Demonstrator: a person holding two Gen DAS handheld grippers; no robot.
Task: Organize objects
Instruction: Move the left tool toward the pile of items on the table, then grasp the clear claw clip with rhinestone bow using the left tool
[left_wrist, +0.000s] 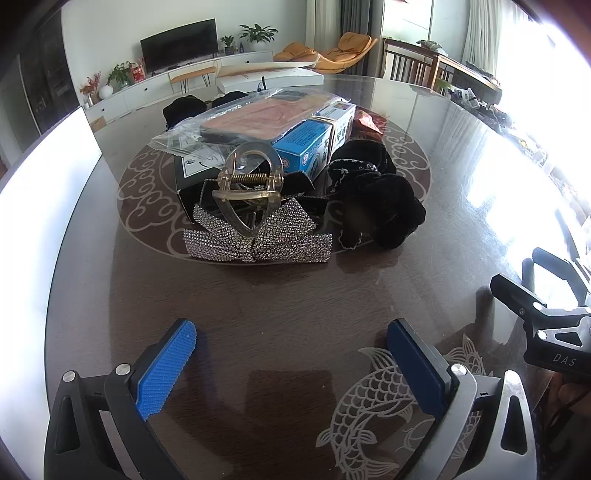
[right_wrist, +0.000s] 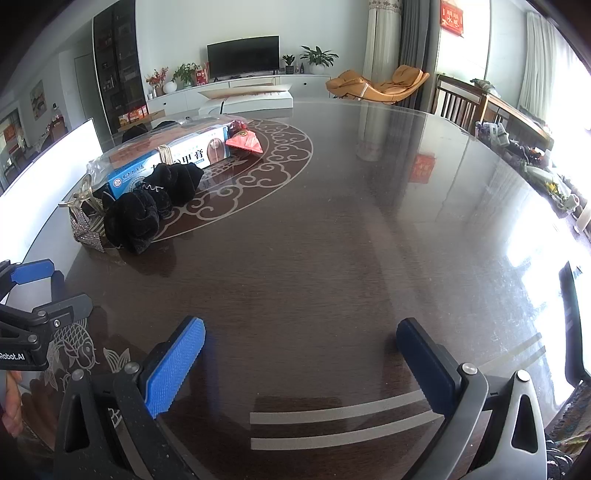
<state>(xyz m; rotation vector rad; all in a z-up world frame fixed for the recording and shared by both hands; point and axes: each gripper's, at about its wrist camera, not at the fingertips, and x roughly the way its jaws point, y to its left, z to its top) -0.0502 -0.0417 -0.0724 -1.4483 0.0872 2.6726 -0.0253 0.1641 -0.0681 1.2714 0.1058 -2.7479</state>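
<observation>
Both the left gripper (left_wrist: 291, 363) and right gripper (right_wrist: 301, 363) stood open and empty over the tabletop (left_wrist: 280, 295). At frame centre, the clear hair claw (left_wrist: 245, 194) sat perched on the rhinestone bow (left_wrist: 258, 240). Gripping either would likely dislodge the other, and the smooth claw could slip.

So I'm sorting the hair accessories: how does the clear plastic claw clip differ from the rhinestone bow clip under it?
The translucent plastic claw clip is smooth and see-through with an exposed metal spring; the silver rhinestone bow clip is opaque and studded with sparkling stones. The claw clip stands up on top, while the bow clip lies flat on the dark wooden table. Both sit at the near edge of the pile.
</observation>
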